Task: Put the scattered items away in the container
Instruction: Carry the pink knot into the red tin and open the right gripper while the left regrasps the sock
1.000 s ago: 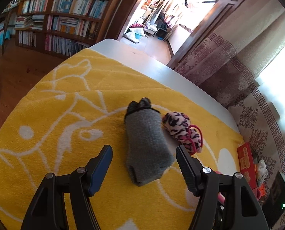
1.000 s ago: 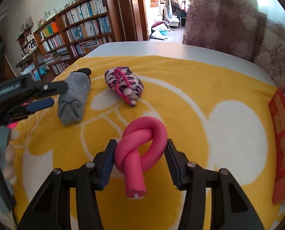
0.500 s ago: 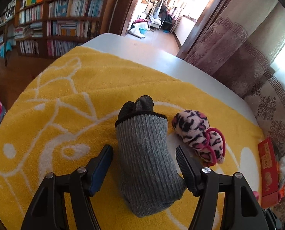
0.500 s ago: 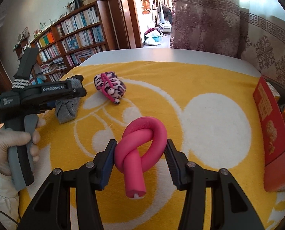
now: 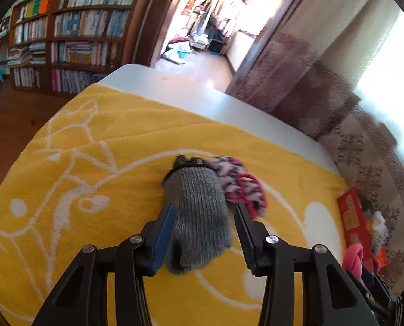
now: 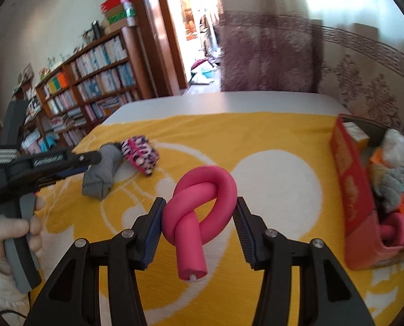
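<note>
A grey knitted sock [image 5: 196,212] lies on the yellow blanket [image 5: 93,163]. My left gripper [image 5: 203,226] is closed around it, both pads against its sides. A pink leopard-print pouch [image 5: 240,182] touches the sock's right side. My right gripper [image 6: 199,214] is shut on a knotted pink foam tube [image 6: 202,206], held above the blanket. The red container [image 6: 351,190] stands at the right edge, holding several soft items. The left gripper [image 6: 52,163] and sock [image 6: 101,171] also show in the right wrist view.
The blanket covers a white table [image 6: 229,103]. A bookshelf [image 5: 66,40] and an open doorway [image 5: 202,27] are behind. Patterned curtains [image 6: 283,54] hang at the right. The pouch [image 6: 140,154] lies left of the blanket's middle.
My left gripper has closed in on the grey sock and its jaws have narrowed onto it. My right gripper has carried the pink tube rightward, bringing the red container into view.
</note>
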`<state>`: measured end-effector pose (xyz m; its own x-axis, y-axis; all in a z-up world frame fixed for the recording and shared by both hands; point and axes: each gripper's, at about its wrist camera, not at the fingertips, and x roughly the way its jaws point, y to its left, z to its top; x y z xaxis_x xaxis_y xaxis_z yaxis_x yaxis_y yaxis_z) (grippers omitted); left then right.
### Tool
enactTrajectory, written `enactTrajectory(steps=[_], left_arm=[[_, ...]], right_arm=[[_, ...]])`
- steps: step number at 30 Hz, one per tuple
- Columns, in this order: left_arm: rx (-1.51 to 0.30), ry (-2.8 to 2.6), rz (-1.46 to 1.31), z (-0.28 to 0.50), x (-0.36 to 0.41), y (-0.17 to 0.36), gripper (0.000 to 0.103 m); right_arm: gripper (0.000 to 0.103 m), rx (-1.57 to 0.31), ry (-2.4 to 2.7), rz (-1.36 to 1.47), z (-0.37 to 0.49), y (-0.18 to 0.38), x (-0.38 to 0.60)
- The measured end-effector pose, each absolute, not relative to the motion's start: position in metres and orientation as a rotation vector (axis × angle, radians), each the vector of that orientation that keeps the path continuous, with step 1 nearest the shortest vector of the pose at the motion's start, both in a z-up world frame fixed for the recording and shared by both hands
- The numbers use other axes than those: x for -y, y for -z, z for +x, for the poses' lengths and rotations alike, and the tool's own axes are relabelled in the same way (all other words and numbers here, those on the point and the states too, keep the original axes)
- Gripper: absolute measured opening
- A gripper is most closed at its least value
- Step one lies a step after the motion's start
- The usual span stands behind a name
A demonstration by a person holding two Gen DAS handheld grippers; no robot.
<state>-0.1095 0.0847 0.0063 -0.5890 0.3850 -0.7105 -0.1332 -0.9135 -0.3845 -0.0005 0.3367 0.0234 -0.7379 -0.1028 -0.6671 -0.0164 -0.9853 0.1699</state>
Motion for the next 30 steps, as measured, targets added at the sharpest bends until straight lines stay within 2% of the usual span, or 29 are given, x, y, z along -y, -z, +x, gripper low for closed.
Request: enactTrajectory(steps=[8,18,25,30], left_arm=[[0.374,-2.457,-1.178,-0.085,-0.124,-0.028,0.048],[0.318,-2.417,-1.154,-0.065,-0.159,-0.03,0.048],[0.289,-2.44,-1.159,-0.059,-0.155,-0.031,0.048],[0.348,-2.532,-1.191,-0.07,-0.127,-0.027,0.048]], right_arm=[[0.055,0.461,3.053,1.03,0.042,-0.044,-0.415],[0.054,0.628,3.312,0.931,0.078,-0.068,-0.515],[0.054,0.727,3.339,0.955,0.085,-0.056,-0.543],[0.054,0.739,3.338,0.969,0.086,-0.049,-0.543]])
